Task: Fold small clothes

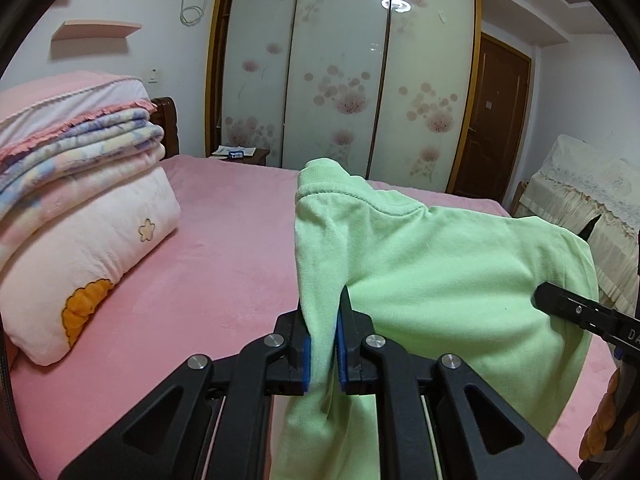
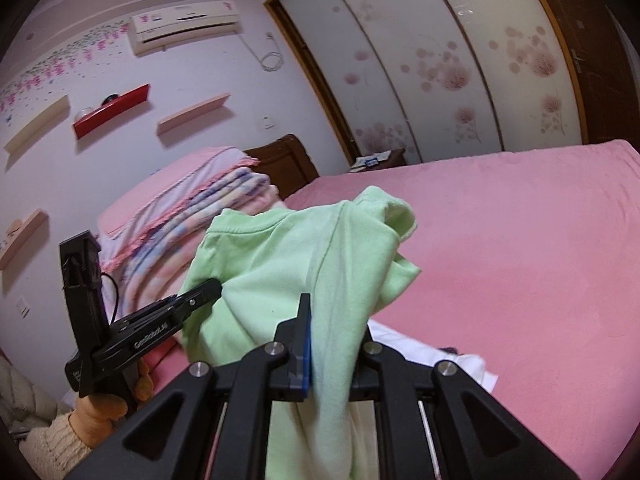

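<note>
A: Quick pass, left to right. Stack of folded blankets (image 1: 80, 184) on the left of the pink bed (image 1: 224, 264), not part of the job as far as I can judge. Then the left gripper (image 1: 323, 344), clamped tight on a bunched edge of the green shirt (image 1: 440, 264). Blue pads (image 1: 307, 364) press the cloth from both sides.

B: And the right one?

A: Right gripper (image 2: 332, 344) is also closed on the green shirt, a fold of it pinched between the fingers. Shirt is up in the air, strung between the two grippers above the bed, not lying flat.

B: So progress?

A: Early, I'd say. No fold is made on this shirt yet; it is only lifted and hanging crumpled. It looks like it needs laying out on the bed, then folding. Left: basically everything.

B: Anything finished already?

A: A white cloth (image 2: 424, 344) lies on the bed under the right gripper. Could be another garment, folded or not, can't tell.

B: What's hidden?

A: Shirt's lower half drops behind both gripper bodies, so hem and sleeves are unclear. Can't tell which part each gripper holds. The right gripper's far finger is covered by fabric. The person shows only as a gloved hand (image 2: 112, 400) and knit sleeve (image 2: 56, 440) at the edge.
</note>
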